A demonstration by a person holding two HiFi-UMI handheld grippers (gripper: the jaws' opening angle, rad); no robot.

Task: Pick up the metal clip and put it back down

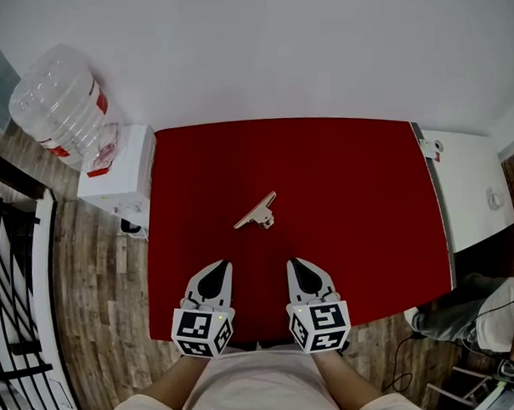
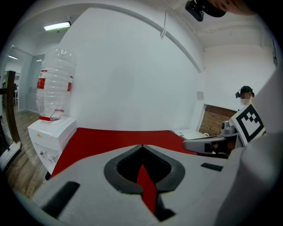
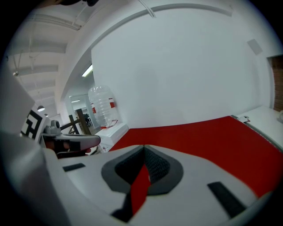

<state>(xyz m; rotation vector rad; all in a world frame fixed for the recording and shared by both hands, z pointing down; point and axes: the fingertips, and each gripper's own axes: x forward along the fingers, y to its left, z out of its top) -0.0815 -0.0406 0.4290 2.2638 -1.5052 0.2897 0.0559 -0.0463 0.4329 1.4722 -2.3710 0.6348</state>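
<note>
Hovering side by side over the near part of the red desk (image 1: 360, 187), both tools are clenched. The left hand-held gripper (image 1: 224, 265) has its jaws pressed tip to tip with nothing caught between them, and the right hand-held gripper (image 1: 294, 264) is closed up the same way, empty too. Each one points away from the person, toward the middle of the desk. And there's the metal clip (image 1: 257, 212), lying on the red surface ahead of the two tips, set on a diagonal, roughly midway between their lines and touched by neither. Off the desk's left edge stands a white water dispenser (image 1: 122, 173) with a clear bottle (image 1: 56, 102) upended on top. Off the right edge sits a white cabinet (image 1: 471, 179). Wood flooring (image 1: 91, 303) shows down the left side.
</note>
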